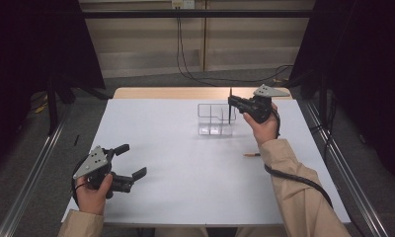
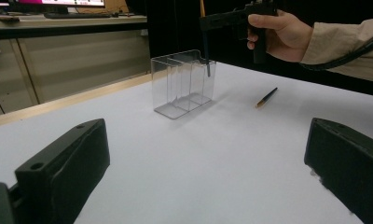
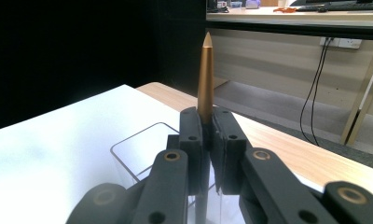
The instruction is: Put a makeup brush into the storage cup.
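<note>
At the table's 1 o'clock, the right gripper [image 1: 230, 104] pinches a pen [image 3: 205, 79] upright between closed jaws, its lower end dipping into the clear organizer [image 1: 211, 120], likely for a straight drop. Left gripper [image 1: 131, 160], at 7 o'clock, jaws wide apart, holds nothing. A second pen [image 1: 252, 154] lies near 3 o'clock.

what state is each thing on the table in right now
right hand-held gripper: shut on held brush
held brush: upright, lower end inside clear organizer
clear organizer: upright on the table
spare brush: lying flat on the table
left hand-held gripper: open, holding nothing
</note>
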Available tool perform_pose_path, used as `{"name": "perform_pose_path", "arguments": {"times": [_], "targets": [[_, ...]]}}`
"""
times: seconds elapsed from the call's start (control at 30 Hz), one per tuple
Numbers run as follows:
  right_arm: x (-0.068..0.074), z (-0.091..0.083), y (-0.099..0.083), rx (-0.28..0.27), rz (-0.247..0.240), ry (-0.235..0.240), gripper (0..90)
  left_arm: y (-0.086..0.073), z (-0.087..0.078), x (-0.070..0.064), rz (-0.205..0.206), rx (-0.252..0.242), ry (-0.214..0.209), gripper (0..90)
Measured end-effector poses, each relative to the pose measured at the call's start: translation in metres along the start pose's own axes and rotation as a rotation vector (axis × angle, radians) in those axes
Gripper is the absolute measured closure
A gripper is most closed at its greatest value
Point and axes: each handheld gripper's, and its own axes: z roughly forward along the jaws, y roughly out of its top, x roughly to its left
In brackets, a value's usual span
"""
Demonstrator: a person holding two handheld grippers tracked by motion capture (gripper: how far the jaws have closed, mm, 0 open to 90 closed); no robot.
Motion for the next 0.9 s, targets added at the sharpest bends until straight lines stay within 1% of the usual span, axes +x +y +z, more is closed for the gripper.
{"name": "perform_pose_path", "arguments": {"times": [0.07,0.1,0.13,0.17,0.2,0.23,0.27,0.33,0.4,0.5,0.57,0.6,0.63,0.67,0.8,0.9], "targets": [[-0.001,-0.001,0.0,0.001,0.005,-0.004,82.5,0.0,0.0,0.0,0.005,0.0,0.002,0.0],[-0.001,-0.002,0.0,-0.003,0.012,-0.003,78.3,0.0,0.0,0.0,0.002,-0.001,0.001,0.0],[-0.001,-0.002,0.0,-0.007,0.03,-0.001,72.8,0.0,0.0,0.0,0.006,0.002,0.003,0.0],[-0.001,-0.003,0.0,-0.008,0.033,-0.015,66.6,0.0,0.0,0.0,0.004,0.002,0.003,0.0],[-0.001,-0.003,0.0,-0.008,0.034,-0.024,62.6,0.0,0.0,0.0,0.004,0.002,0.004,0.0],[-0.002,-0.004,0.0,-0.011,0.04,-0.023,58.5,0.0,0.0,0.0,0.004,0.001,0.004,0.0],[-0.002,-0.005,-0.001,-0.017,0.053,-0.027,52.1,0.0,0.0,0.0,0.005,0.002,0.003,0.0],[-0.003,-0.007,-0.001,-0.02,0.064,-0.033,44.9,0.001,0.0,-0.001,-0.001,-0.004,0.004,0.0],[-0.002,-0.009,0.0,-0.023,0.067,-0.043,36.3,0.001,0.0,0.0,0.004,0.0,0.001,0.0],[-0.002,-0.011,0.001,-0.027,0.069,-0.038,30.2,0.001,0.001,-0.001,0.004,0.0,0.003,0.0],[-0.001,-0.012,0.002,-0.025,0.075,-0.037,24.1,0.001,0.001,0.0,0.006,0.002,0.005,0.0],[-0.001,-0.013,0.002,-0.026,0.075,-0.044,23.0,0.001,0.001,0.0,0.003,0.001,0.002,0.0],[0.0,-0.014,0.003,-0.026,0.069,-0.044,22.3,0.001,0.001,0.0,0.003,0.001,0.0,0.0],[0.0,-0.015,0.003,-0.029,0.072,-0.04,20.6,0.001,0.001,0.0,0.003,0.0,0.0,0.0],[0.001,-0.018,0.005,-0.028,0.078,-0.045,14.2,0.001,0.002,0.0,0.003,-0.001,0.001,0.0],[0.001,-0.021,0.006,-0.028,0.077,-0.041,11.1,0.0,0.001,0.0,0.006,0.0,0.003,0.0]]}}
